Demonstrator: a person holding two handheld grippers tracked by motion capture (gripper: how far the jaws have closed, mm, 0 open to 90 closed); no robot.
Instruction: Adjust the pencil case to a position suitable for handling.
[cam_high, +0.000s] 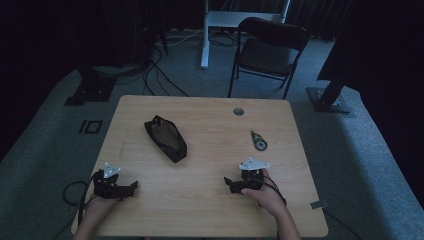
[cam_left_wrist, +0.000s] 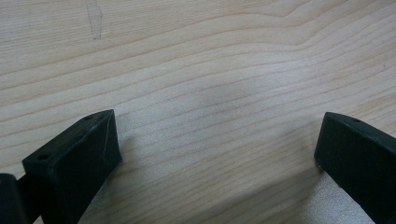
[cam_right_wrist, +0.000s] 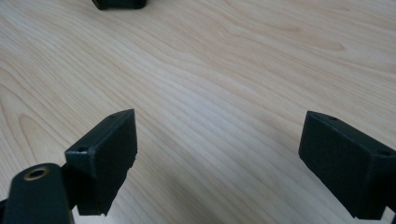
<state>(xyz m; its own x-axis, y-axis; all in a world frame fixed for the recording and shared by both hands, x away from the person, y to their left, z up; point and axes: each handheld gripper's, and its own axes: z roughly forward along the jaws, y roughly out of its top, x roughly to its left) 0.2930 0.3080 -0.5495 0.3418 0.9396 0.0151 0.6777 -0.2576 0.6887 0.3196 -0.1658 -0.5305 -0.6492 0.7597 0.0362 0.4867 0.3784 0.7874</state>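
Both idle at table (cam_high: 210, 200) near edge: left gripper (cam_high: 134, 187) at 7 o'clock, right gripper (cam_high: 226, 181) at 5 o'clock, jaws of each spread wide, nothing held. Black mesh pouch (cam_high: 166, 138) lying at 11 o'clock off centre, well apart from both. Small tape dispenser (cam_high: 258, 140) at 2 o'clock. Probably reach phase: approach pouch low, straddle its short width, close gently on fabric edge.

Light wooden worktop (cam_high: 210, 200) with round grommet hole (cam_high: 238, 111); black mesh pouch (cam_high: 165, 138) left of centre, small tape dispenser (cam_high: 258, 140) right.
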